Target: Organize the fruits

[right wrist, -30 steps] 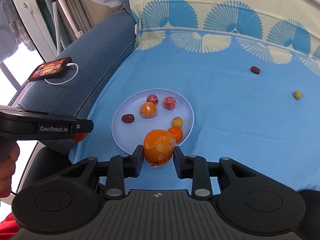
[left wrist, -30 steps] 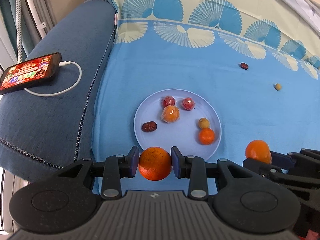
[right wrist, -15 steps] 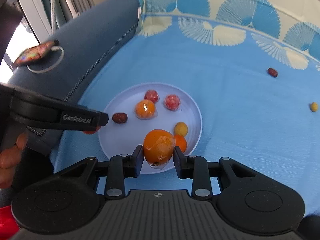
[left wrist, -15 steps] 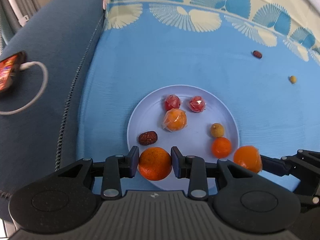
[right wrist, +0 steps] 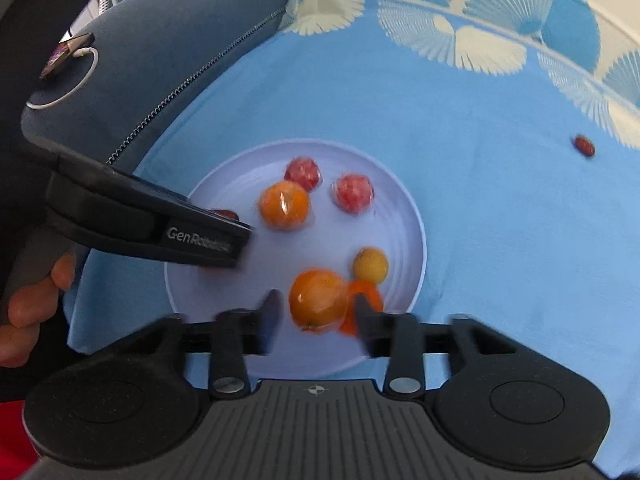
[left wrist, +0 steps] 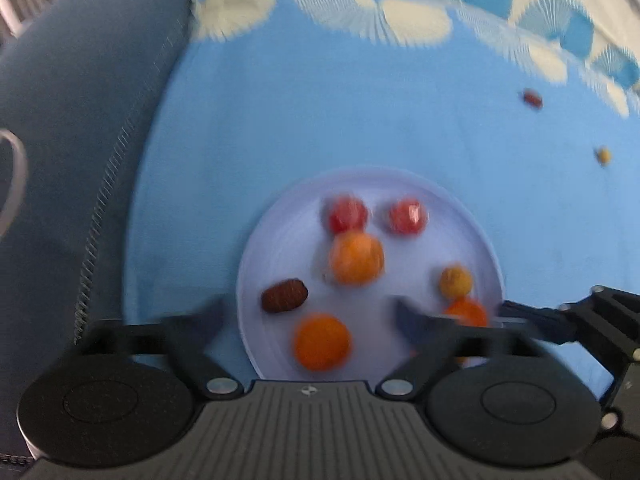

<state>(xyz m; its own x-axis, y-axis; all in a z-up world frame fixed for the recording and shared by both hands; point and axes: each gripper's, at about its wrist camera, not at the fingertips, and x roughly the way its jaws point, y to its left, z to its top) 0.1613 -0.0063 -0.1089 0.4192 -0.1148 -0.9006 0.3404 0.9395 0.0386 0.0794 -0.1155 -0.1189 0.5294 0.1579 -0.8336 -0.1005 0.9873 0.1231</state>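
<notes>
Orange (left wrist: 321,341) on the near part of the pale plate (left wrist: 486,248), at about 6 o'clock of it, free between the widely spread fingers of the left gripper (left wrist: 310,316); jaws just opened, pads clear of the fruit on both sides. Second, plastic-wrapped orange (right wrist: 318,300) at about 5 o'clock of the plate in the right wrist view, between the fingers of the right gripper (right wrist: 316,314); jaws just opening, a gap on the left pad's side, right pad close to the fruit, contact there blurred and not to be told. Small tangerine (right wrist: 366,292) touching that orange at its 3 o'clock, yellow fruit (right wrist: 371,265) just above. Toward the plate's centre a wrapped orange (left wrist: 356,258); at 12 o'clock two wrapped red fruits (left wrist: 347,214) (left wrist: 407,216); at 8 o'clock a brown date (left wrist: 285,301). Out on the blue cloth (left wrist: 320,112), well apart at 2 o'clock, another date (left wrist: 532,99) and a small yellow fruit (left wrist: 603,155). At 9 o'clock a grey cushion (right wrist: 168,48) with a phone (right wrist: 64,54) on a white cable. A hand (right wrist: 28,308) on the left gripper's handle.
</notes>
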